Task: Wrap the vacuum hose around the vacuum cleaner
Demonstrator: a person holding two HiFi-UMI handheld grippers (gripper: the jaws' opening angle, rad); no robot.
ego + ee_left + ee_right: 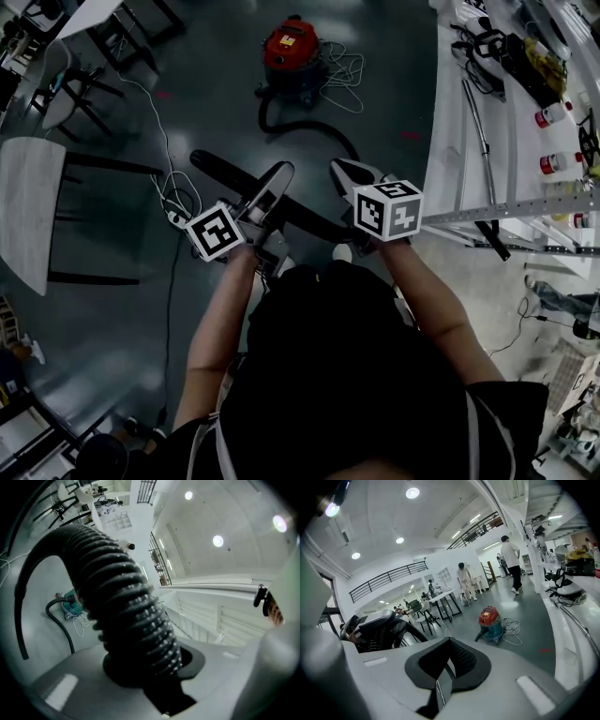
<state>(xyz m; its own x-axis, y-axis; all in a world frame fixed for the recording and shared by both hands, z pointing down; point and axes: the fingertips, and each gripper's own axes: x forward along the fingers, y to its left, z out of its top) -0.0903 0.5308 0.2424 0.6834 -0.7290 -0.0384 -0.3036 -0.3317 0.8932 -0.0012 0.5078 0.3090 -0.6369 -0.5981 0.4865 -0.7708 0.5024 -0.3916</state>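
On the dark grey glossy floor [141, 309], well ahead of the person, stands the red-lidded, teal-bodied canister vacuum cleaner [291, 56].

Surface: the floor is smooth and reflects the ceiling lights. A loose coil of white power cord [342, 75] lies just right of the vacuum cleaner. A thin white cable [164, 141] trails over the floor to its left.

Task item: the black corrugated plastic vacuum hose [309, 131] leaves the base of the vacuum cleaner, curves over the floor on its near side and rises to the person.

Left tool [275, 183]: closed on the hose. The ribbed hose sits clamped between the jaws, which stand partly apart at its width, and arcs away above them.

Right tool [447, 663]: jaws pressed together, nothing between them. It is held beside the left tool, nearer than the vacuum cleaner, angled downward.

Room: a long white bench [450, 141] runs along the right of the vacuum cleaner and carries a metal tube [478, 117], red-capped bottles [553, 114] and black gear. Left of the vacuum cleaner are black chairs [84, 94] and a white-topped bench on black legs [28, 206]. Beyond the vacuum cleaner, two standing people [513, 562] are seen in a high white hall with a black balcony railing [389, 581] and round ceiling lamps [412, 492].
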